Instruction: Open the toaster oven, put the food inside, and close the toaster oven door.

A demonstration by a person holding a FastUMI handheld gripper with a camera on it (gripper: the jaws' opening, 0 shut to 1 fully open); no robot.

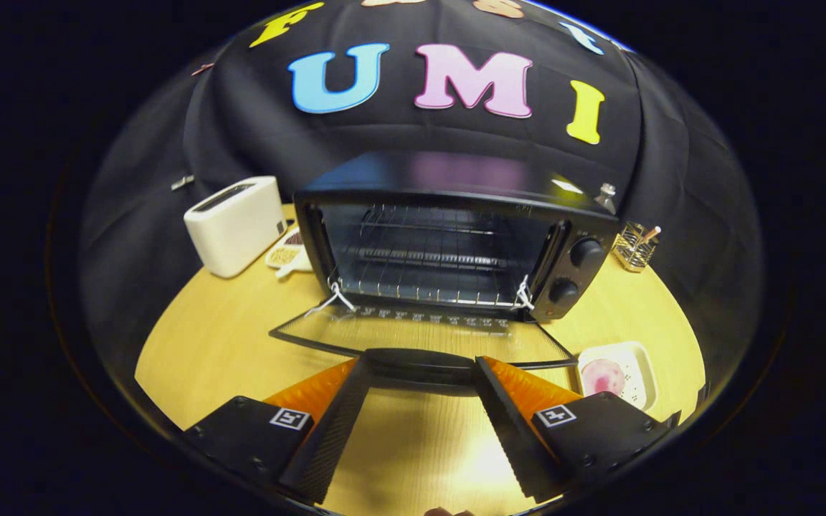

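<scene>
Toaster oven [456, 236] stands on the wooden table [205, 344], its glass door [420, 337] folded down flat and the wire rack bare inside. Gripper [420, 373] fingers spread wide, flanking the door handle [420, 364] without pressing it. Pink food on a white tray [617, 373] lies right of the door; a white toaster [235, 223] stands left.

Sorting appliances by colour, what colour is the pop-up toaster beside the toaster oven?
Cream white, seen best in the gripper view: the pop-up toaster.
</scene>
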